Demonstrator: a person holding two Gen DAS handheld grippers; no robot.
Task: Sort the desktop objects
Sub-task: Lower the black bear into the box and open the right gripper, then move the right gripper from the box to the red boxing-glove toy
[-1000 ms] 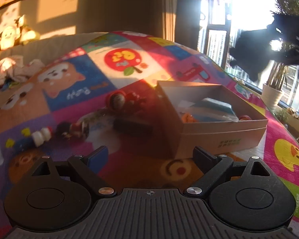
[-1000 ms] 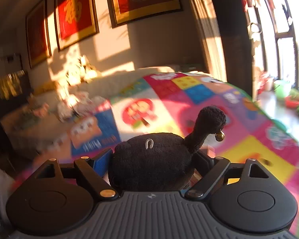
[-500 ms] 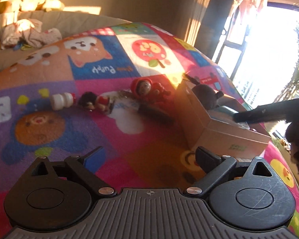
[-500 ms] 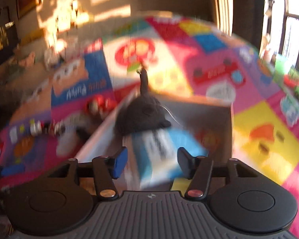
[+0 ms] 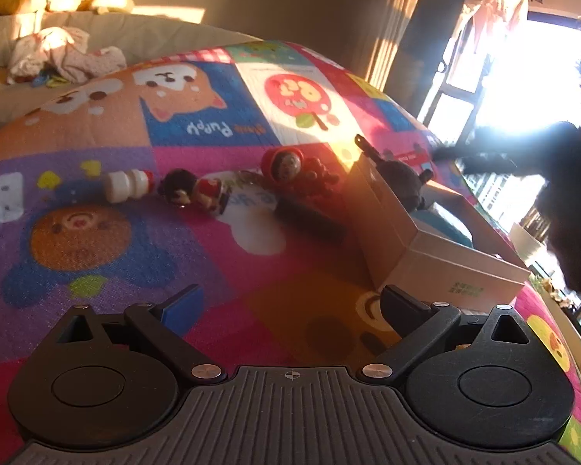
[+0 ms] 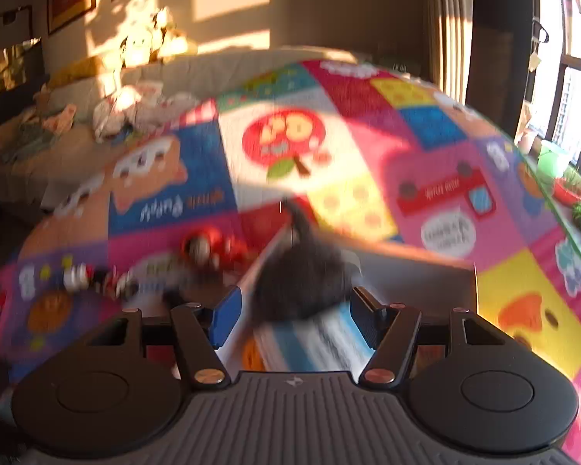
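Warm low sunlight, blown-out window (image 5: 523, 77) glare, right-wrist motion blur, fisheye-bent edges.

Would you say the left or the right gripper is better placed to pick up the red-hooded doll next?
Left, probably: the left gripper is open and empty, facing the red-hooded doll on the mat; the right gripper, jaws opening, hangs over the cardboard box.

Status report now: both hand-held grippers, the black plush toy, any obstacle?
Left hand-held gripper open, empty. Right hand-held gripper opening, nothing pinched. Black plush toy in tan cardboard box. No obstacle seen.
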